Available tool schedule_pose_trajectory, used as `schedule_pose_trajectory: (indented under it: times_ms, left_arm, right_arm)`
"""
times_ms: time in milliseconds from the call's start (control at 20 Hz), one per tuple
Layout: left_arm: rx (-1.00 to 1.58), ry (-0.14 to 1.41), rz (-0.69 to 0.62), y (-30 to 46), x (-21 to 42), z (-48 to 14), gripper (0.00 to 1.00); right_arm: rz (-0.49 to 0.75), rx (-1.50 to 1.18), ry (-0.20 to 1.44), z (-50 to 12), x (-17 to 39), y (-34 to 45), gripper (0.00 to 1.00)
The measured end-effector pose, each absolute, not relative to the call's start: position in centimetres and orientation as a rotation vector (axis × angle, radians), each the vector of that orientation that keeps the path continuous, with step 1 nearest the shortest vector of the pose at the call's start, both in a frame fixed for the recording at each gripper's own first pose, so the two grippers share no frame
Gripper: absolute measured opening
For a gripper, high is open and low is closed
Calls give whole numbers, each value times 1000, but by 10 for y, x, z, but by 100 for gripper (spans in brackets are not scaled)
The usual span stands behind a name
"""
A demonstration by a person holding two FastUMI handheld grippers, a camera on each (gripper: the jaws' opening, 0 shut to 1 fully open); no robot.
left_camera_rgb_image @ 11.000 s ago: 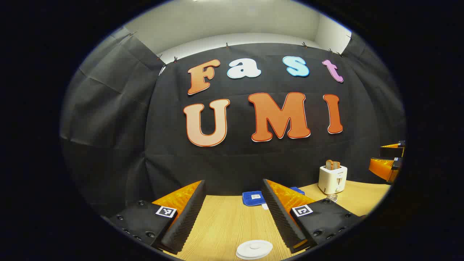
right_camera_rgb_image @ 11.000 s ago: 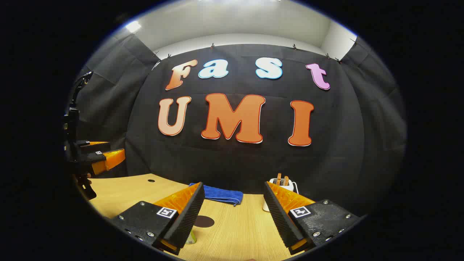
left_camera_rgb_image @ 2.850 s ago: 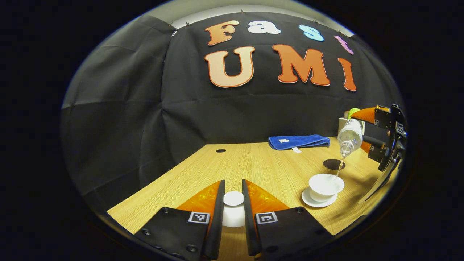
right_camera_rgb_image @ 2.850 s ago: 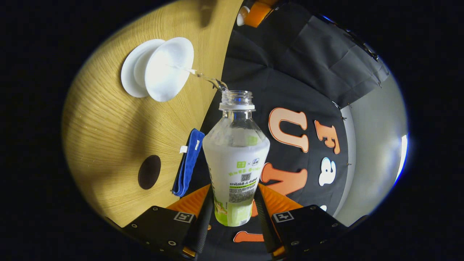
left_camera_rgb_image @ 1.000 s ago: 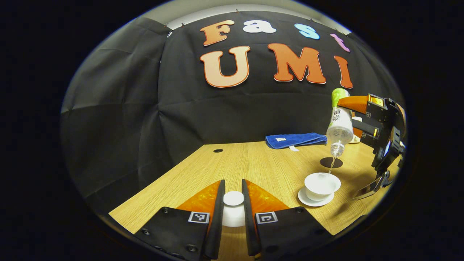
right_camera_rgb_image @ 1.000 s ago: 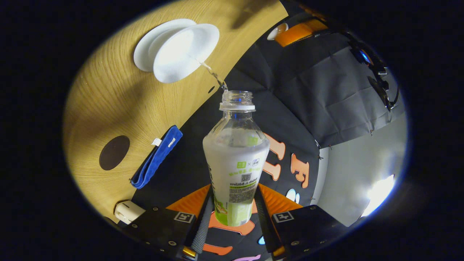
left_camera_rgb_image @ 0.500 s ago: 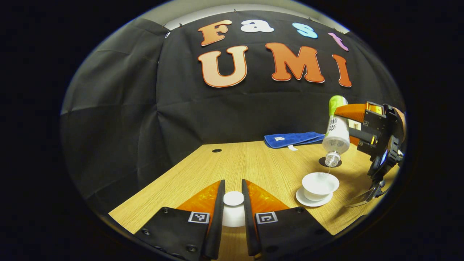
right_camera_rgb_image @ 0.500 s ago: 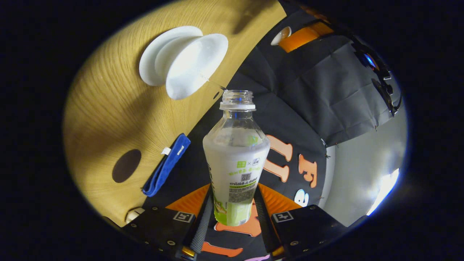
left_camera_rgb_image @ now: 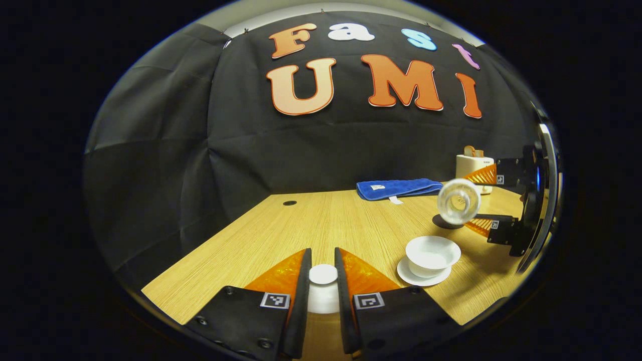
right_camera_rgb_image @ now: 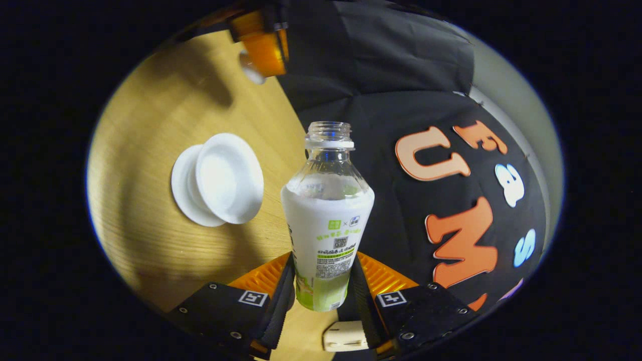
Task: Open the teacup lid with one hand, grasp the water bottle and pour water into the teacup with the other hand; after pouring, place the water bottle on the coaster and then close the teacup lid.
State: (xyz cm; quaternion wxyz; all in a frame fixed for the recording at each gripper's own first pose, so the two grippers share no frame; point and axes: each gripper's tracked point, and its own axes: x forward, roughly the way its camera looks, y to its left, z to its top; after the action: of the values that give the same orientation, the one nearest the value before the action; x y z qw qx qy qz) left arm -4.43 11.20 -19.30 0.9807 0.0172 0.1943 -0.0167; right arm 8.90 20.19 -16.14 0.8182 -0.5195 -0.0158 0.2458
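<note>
Right now my left gripper point(left_camera_rgb_image: 322, 281) is clamped on the small white ceramic teacup lid point(left_camera_rgb_image: 322, 274), both fingers pressed against its sides, holding it above the pale wooden table point(left_camera_rgb_image: 321, 225). My right gripper point(right_camera_rgb_image: 322, 286) is closed on the clear plastic water bottle with a white-and-green label point(right_camera_rgb_image: 326, 225), both fingers squeezing its lower body; its uncapped neck points to twelve o'clock in the right gripper view.

From the left gripper view, the white ceramic teacup point(left_camera_rgb_image: 432, 254) sits uncovered on its white saucer point(left_camera_rgb_image: 421, 277) at about three o'clock from the lid, and the bottle's open mouth point(left_camera_rgb_image: 458, 200) faces my camera, above and just beyond the cup, apart from it. A dark round coaster point(left_camera_rgb_image: 443, 223) lies behind the cup, partly hidden by the bottle. Farther back at one o'clock lie a folded blue cloth point(left_camera_rgb_image: 398, 188) and a white toaster point(left_camera_rgb_image: 474, 168).

In the right gripper view the cup lies at nine o'clock from the bottle.
</note>
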Motion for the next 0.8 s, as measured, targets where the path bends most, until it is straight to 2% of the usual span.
schedule_pose_trajectory:
  times_ms: [450, 500, 600, 800]
  left_arm:
    - [40, 362, -78, 82, -39, -180, 31]
    - [36, 362, -78, 81, -38, -180, 34]
    - [26, 366, -85, 74, -37, -181, 31]
    - [24, 371, -100, 63, -38, -183, 32]
  right_arm:
    - [352, -509, 104, -121, 146, 133, 65]
    - [350, -440, 127, -124, 150, 127, 65]
    - [372, -307, 159, -130, 153, 124, 65]
    - [385, -128, 240, -152, 156, 124, 65]
